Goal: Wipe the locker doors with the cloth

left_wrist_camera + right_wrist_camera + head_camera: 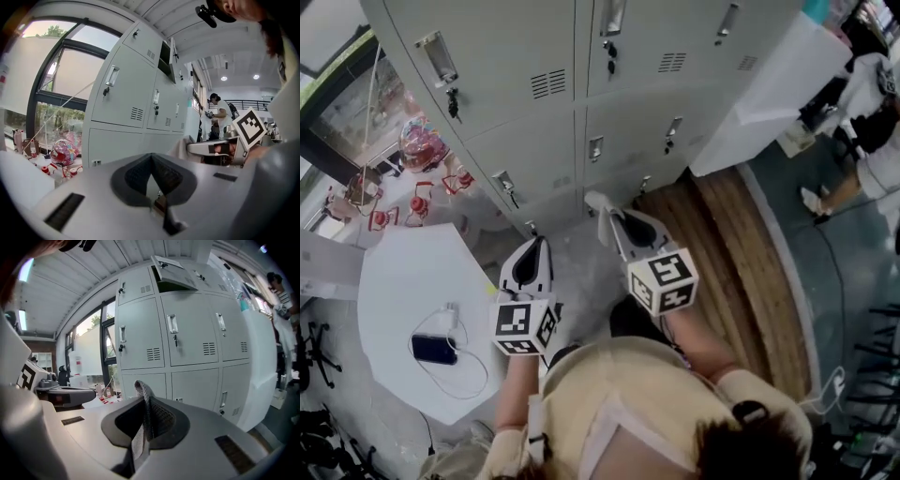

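Observation:
The grey locker doors [546, 86] stand in front of me, two rows high in the head view, with handles and small keys. My right gripper [602, 212] is shut on a pale woven cloth [594, 200], short of the lower doors and not touching them. In the right gripper view a strip of the cloth [144, 401] sticks up between the shut jaws of my right gripper [146, 405], with the lockers [187, 336] ahead. My left gripper [533, 246] hangs lower left, shut and empty. The left gripper view shows my left gripper [151, 160] with its pads together and the lockers [125, 99] beyond.
A white table [398, 281] at the left carries a phone [434, 350] on a charger cable. Red items [418, 202] crowd the floor by the window. A wooden platform [727, 251] and a white counter [773, 89] lie right. One top locker door [174, 272] hangs open. People [874, 98] stand far right.

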`<state>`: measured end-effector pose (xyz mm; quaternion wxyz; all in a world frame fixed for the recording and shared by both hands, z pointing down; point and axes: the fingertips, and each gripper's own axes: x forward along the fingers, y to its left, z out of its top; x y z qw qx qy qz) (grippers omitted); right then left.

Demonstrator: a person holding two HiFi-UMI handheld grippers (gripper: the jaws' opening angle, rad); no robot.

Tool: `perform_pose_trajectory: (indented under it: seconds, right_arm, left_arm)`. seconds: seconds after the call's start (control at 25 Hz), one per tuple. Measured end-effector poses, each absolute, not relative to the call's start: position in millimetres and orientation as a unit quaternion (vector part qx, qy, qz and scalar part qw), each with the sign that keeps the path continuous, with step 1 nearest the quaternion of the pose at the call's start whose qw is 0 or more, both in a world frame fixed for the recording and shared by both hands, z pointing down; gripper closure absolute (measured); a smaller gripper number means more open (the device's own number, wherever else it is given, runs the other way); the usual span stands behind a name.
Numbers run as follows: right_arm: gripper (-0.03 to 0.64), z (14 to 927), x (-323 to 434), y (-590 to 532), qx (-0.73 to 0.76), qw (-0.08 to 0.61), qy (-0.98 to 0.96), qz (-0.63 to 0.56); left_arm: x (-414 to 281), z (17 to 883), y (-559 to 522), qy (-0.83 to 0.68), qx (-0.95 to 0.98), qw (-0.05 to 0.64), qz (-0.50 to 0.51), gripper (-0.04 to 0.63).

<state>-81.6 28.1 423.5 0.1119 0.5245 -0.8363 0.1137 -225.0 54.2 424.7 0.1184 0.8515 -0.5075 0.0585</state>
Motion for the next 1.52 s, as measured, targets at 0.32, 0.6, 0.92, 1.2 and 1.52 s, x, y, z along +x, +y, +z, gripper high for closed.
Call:
perform_pose_trajectory:
  seconds: [0.32, 0.6, 0.92, 1.2, 1.52]
  right_arm:
    - [0.6, 420, -41, -39, 0.479, 0.118, -0.863, 0.109]
    - [0.601, 422, -19, -88, 0.448, 0.127, -0.879, 0.102]
    - [0.6, 424, -15, -135, 0.403, 0.139, -0.9, 0.087]
    - [0.6, 425, -30, -168, 0.366, 0.145, -0.917, 0.07]
    - [0.601, 431, -48, -203, 0.354, 0.15, -0.922, 0.052]
  left_arm:
    - [-176, 419, -3, -0.539, 0.832, 0.113, 0.065, 0.603]
    - [-150, 420, -40, -0.569, 0.812, 0.11, 0.067, 0.603]
    - [-131, 420, -77, -0.605, 0.787, 0.101, 0.062, 0.603]
    - [-131, 422, -94, -0.641, 0.759, 0.102, 0.06, 0.603]
    - [-134, 426, -105, -0.659, 0.742, 0.102, 0.067, 0.603]
